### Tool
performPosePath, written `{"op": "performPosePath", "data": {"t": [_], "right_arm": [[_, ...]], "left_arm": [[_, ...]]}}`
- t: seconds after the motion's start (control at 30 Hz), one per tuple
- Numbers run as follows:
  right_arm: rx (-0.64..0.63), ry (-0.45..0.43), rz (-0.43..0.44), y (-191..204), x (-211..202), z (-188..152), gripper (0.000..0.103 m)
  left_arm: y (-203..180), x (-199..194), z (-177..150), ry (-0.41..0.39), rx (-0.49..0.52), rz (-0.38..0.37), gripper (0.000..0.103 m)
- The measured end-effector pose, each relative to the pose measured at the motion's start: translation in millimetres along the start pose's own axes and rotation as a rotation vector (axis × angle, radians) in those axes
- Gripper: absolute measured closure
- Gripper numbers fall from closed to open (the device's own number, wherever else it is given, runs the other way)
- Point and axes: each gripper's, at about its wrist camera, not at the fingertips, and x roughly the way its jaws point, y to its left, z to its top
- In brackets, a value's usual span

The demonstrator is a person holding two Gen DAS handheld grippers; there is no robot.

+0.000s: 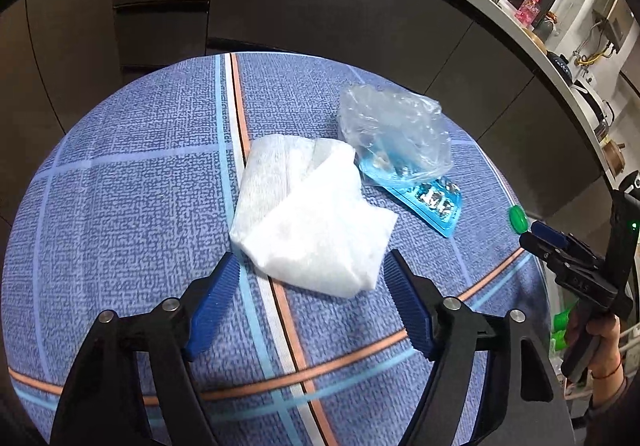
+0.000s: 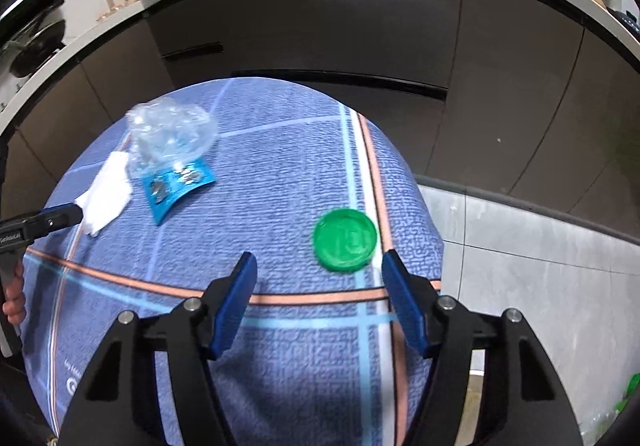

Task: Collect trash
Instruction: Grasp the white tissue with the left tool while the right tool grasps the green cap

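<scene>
Trash all uncollected on the table (image 1: 120,206): I hold the left gripper (image 1: 312,270), fingers apart and empty, astride the white tissue (image 1: 312,214) mid-table, and the right gripper (image 2: 316,266), likewise apart, before the green cap (image 2: 345,239) near the right edge, plastic bag (image 1: 394,126) and blue blister pack (image 1: 434,204) waiting.

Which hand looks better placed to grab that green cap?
The right gripper: the green cap lies just ahead, between its open fingers, near the table's edge. The left gripper faces the white tissue instead.
</scene>
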Motion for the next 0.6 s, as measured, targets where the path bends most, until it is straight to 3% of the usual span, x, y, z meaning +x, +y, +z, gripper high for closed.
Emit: {"op": "performPosePath", "data": {"t": [0.23, 0.3, 0.6], "right_arm": [[0.020, -0.005, -0.042, -5.0, 11.1, 7.2, 0.049], [0.018, -0.008, -0.050, -4.9, 12.6, 8.9, 0.065], [-0.051, -0.043, 0.007, 19.7, -5.1, -1.9, 0.066]], "left_arm": [[3.1, 11.9, 13.5, 0.002, 0.005, 0.008, 0.038], [2.5, 13.3, 16.2, -0.001, 0.000, 0.011, 0.039], [-3.6, 19.3, 22.4, -0.012, 0.021, 0.037, 0.045]]}}
